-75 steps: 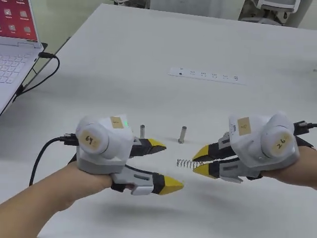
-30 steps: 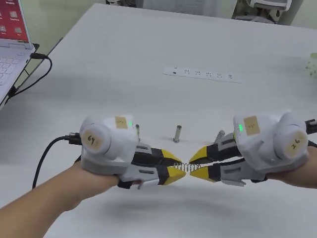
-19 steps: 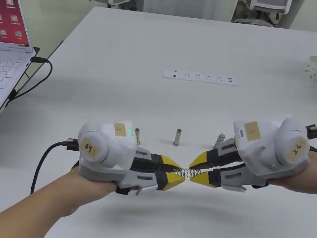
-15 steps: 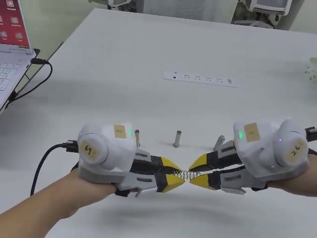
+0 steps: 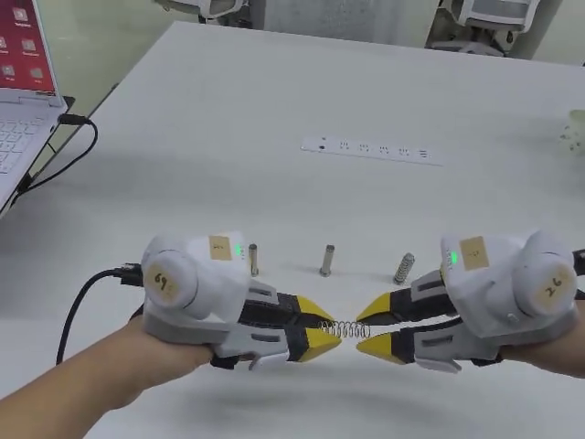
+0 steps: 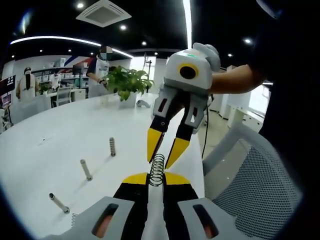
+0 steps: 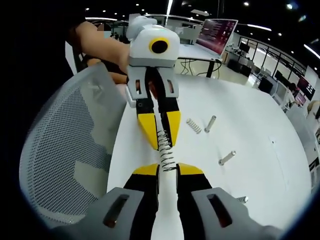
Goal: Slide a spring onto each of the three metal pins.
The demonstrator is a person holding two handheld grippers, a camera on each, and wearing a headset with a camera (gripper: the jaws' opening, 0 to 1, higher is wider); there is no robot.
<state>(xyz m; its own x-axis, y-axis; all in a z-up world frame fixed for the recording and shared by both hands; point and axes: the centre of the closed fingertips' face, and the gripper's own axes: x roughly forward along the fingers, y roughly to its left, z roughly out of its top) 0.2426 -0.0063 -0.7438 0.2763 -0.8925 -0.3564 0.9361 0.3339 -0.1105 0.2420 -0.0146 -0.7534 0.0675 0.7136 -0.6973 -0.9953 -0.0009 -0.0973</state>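
White table: left gripper pinches the spring tight, right gripper sits slightly parted round its other end. It should probably back straight off, no snagging.

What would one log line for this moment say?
left gripper: shut on spring | right gripper: open, at its other end | right pin: wears fitted spring | left pin, middle pin: bare

Gripping the left gripper on a bare forearm from the lower left, with jaws pinched shut on one end of a spring. Facing it nose to nose with the right gripper, jaws parted (yellow tips clearly apart) either side of the spring's other end.
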